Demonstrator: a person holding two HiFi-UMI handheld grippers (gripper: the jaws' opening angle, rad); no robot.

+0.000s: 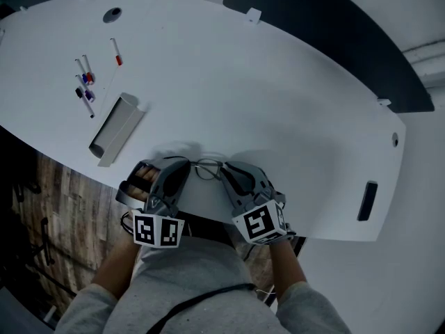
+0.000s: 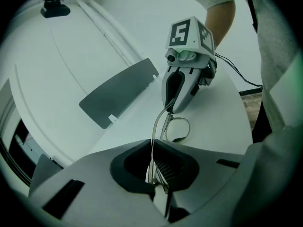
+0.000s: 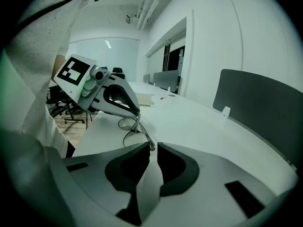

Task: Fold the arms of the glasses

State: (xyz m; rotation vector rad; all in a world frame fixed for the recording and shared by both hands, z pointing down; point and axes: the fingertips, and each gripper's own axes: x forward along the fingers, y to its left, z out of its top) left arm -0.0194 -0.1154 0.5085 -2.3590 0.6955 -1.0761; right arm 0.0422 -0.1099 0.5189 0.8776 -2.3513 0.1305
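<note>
While we hold both tools low over the near edge of the white table [image 1: 292,82], the glasses [image 1: 207,167] sit between their tips, a thin wire frame with rounded lenses, right by the table's rim and straight in front of our body. Our left gripper [image 2: 152,143] has its jaws pressed together on one slender arm of the glasses. That arm runs as a fine line out from between the dark pads and away toward the other tool. Our right gripper [image 3: 152,145] has its jaws almost together, only a narrow slit showing between them, and the very tips pinch the end of the frame where the arm meets it. From the left gripper view we see one lens lying just beside the right tool's tip, low against the tabletop, though we cannot tell whether it rests on the surface. The two grippers point at each other, tips near but apart, with the glasses bridging the space, and each carries its marker cube at the back, near our wrists. Farther out on the table and well apart from the glasses, toward our left, lie a few markers [image 1: 85,82] and a grey tray [image 1: 117,125]. A dark divider panel [image 3: 265,103] stands along the table's far edge. Beneath the near edge on our left we see a wood-patterned floor [image 1: 55,186].
</note>
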